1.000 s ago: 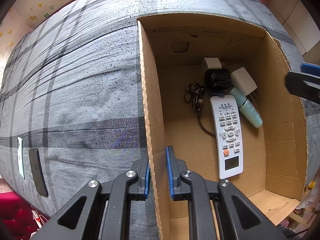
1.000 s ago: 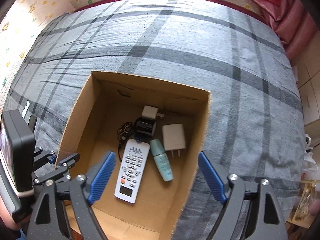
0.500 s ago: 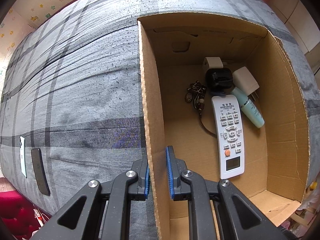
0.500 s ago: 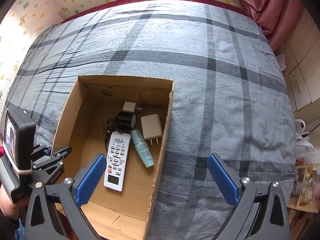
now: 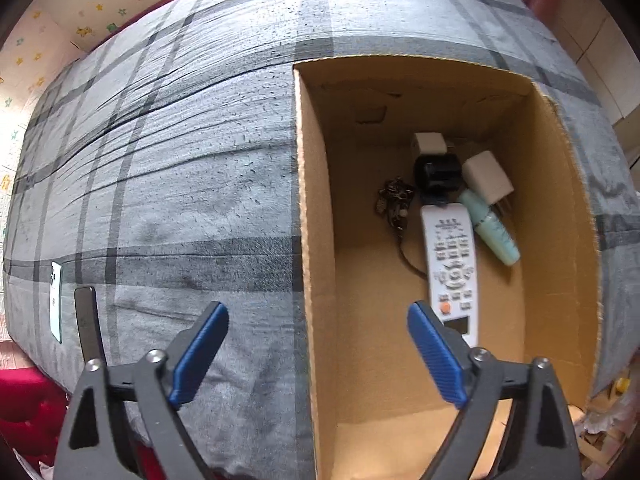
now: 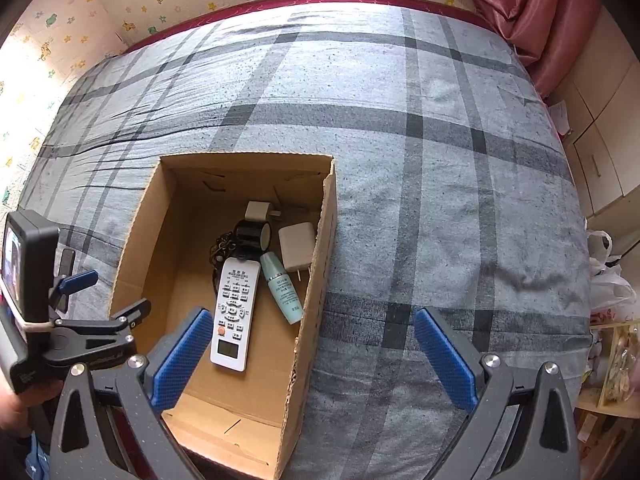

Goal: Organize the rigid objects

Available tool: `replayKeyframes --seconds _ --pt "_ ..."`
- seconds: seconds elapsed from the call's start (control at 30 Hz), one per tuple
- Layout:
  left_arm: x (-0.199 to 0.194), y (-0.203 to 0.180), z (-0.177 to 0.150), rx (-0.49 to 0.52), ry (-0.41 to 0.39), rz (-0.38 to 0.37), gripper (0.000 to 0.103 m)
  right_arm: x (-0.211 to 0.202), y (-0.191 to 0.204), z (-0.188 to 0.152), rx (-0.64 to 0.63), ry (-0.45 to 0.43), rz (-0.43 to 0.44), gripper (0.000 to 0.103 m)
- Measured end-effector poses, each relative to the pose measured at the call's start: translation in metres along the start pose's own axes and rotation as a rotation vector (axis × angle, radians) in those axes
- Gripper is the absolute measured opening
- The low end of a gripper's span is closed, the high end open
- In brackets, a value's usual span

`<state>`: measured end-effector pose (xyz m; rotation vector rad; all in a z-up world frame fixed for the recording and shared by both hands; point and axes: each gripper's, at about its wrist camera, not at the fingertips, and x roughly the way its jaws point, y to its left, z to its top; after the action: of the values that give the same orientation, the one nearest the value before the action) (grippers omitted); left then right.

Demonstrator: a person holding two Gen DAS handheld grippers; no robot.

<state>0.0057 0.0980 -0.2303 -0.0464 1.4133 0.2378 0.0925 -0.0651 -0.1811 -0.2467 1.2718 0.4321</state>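
- The bed [image 6: 400,128], under a grey plaid cover, carries the cardboard box [image 5: 316,240] near its front edge.
- A second ago the left gripper [image 5: 318,354] pinched the box's left wall; its jaws have just been opening and now stand spread either side of that wall, pads clear of the card — the box looks placed and let go.
- The right gripper [image 6: 316,354] is spread wide too, holding nothing, straddling the box's right wall from above.
- Inside the box lie a white remote [image 6: 236,312], a pale green bottle [image 6: 282,290], two white chargers and a key bunch.
- Two phones [image 5: 56,300] lie unsorted at the bed's left edge — probably next.
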Motion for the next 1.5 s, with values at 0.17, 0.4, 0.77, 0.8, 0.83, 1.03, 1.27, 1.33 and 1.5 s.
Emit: replayKeyframes --seconds 0.17,0.4,0.77,0.8,0.83,1.03,1.27,1.33,1.5 --pt "-0.027 -0.005 -0.002 0.004 0.001 -0.027 0.103 -0.017 0.001 -0.002 -0.004 -0.007 0.003 0.103" --pt "-0.068 -0.019 -0.009 0.055 -0.017 -0.007 0.103 -0.053 0.001 0.001 0.007 0.008 -0.009 0.103" --pt "-0.128 -0.024 -0.015 0.049 -0.068 -0.004 0.103 -0.116 -0.003 0.002 0.029 -0.019 -0.05 0.103" --pt "-0.134 -0.025 -0.015 0.055 -0.082 -0.001 0.103 -0.12 -0.002 0.002 0.033 -0.025 -0.053 0.103" --pt "-0.138 -0.026 -0.014 0.057 -0.091 0.001 0.103 -0.123 -0.002 0.003 0.032 -0.03 -0.054 0.103" --pt "-0.165 -0.034 -0.013 0.074 -0.135 -0.015 0.103 -0.145 0.001 0.003 0.016 -0.058 -0.081 0.103" --pt "-0.181 -0.043 -0.016 0.107 -0.157 -0.014 0.103 -0.158 -0.001 0.001 0.025 -0.083 -0.096 0.103" --pt "-0.184 -0.045 -0.016 0.11 -0.166 -0.014 0.103 -0.159 -0.003 0.001 0.026 -0.086 -0.1 0.103" --pt "-0.187 -0.049 -0.013 0.118 -0.179 -0.007 0.103 -0.159 -0.004 0.001 0.022 -0.087 -0.097 0.103"
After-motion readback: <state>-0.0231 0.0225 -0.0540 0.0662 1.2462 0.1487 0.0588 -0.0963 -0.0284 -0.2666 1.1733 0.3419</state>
